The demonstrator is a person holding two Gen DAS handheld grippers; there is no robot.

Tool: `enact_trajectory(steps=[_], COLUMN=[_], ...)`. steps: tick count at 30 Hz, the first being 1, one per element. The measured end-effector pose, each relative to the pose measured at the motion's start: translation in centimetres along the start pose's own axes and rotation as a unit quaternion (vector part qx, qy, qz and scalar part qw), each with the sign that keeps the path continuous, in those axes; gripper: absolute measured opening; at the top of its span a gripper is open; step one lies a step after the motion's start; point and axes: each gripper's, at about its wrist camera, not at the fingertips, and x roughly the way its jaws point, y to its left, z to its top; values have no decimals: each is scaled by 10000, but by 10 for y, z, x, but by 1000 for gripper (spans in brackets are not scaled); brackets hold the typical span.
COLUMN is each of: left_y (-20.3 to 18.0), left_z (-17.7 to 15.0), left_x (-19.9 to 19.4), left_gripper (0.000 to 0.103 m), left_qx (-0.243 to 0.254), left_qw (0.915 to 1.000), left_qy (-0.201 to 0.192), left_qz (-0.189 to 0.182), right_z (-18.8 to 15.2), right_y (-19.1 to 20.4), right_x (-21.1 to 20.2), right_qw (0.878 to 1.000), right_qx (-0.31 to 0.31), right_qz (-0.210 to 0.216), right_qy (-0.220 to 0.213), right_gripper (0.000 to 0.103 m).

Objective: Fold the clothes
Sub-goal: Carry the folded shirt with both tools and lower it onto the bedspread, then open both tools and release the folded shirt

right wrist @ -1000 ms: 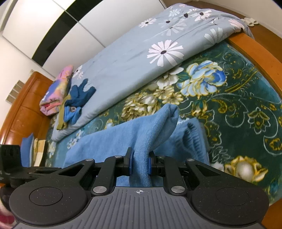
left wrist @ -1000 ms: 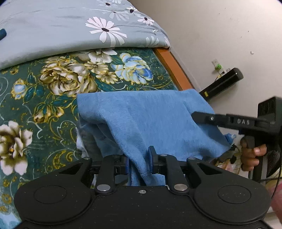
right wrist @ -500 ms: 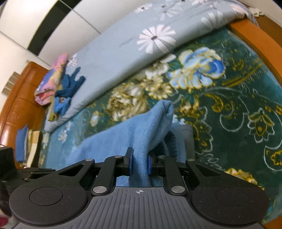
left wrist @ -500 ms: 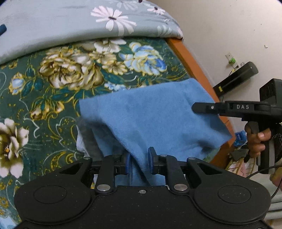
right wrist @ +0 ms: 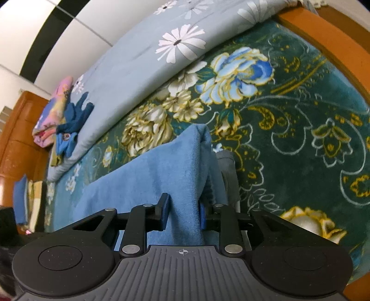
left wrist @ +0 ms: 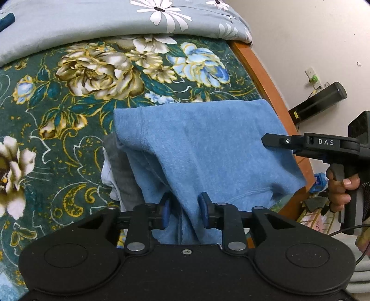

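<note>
A blue fleece garment lies folded over itself on the green floral bedspread, with a grey and white piece showing under its left side. My left gripper is shut on the garment's near edge. My right gripper is shut on another fold of the same blue garment, held raised. The right gripper also shows at the right of the left wrist view, at the garment's right edge.
A grey quilt with white daisies covers the far side of the bed. The wooden bed frame runs along the right edge. A pile of pink and blue clothes lies far left by the wooden headboard.
Both grippers carried the blue garment forward over the bedspread and lowered it. The fold now lies flatter. Both stay shut on the cloth.
</note>
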Motion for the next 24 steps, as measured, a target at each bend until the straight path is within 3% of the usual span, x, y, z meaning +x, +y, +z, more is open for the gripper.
enact_trajectory(steps=[3,7,11,13,16,20,22,24], left_y=[0,1,5,8,15,32,42,55], left_z=[-1,-4,-13,-16,-22,-32,-40,-50], left_x=[-10,-27,-45,-55,-70,-93,-106,-122], left_gripper=[36,46,56,65,69,76,77,79], left_qx=[-29,-51,-82,-41,85,89,81,106], left_qw=[10000,9998,9991,9984,9967,9949,9939,9925], left_qy=[-41,-160,-295,-365,-512,-709,-835,-967], left_qz=[35,90,285,441,627,712,720,734], right_z=[0,-2,-7,-11,-21,-41,-51,-63], right_y=[11,20,27,33,47,77,96,117], right_x=[-9,-23,-41,-51,-62,-67,-65,-60], right_qw=[9997,9989,9965,9948,9921,9909,9903,9901], right_qx=[-179,-278,-388,-375,-409,-547,-627,-695], right_qz=[-98,-219,-421,-533,-615,-588,-595,-515], right_qy=[-108,-313,-603,-787,-1016,-1080,-1086,-1106], right_gripper=[23,35,38,48,64,70,86,88])
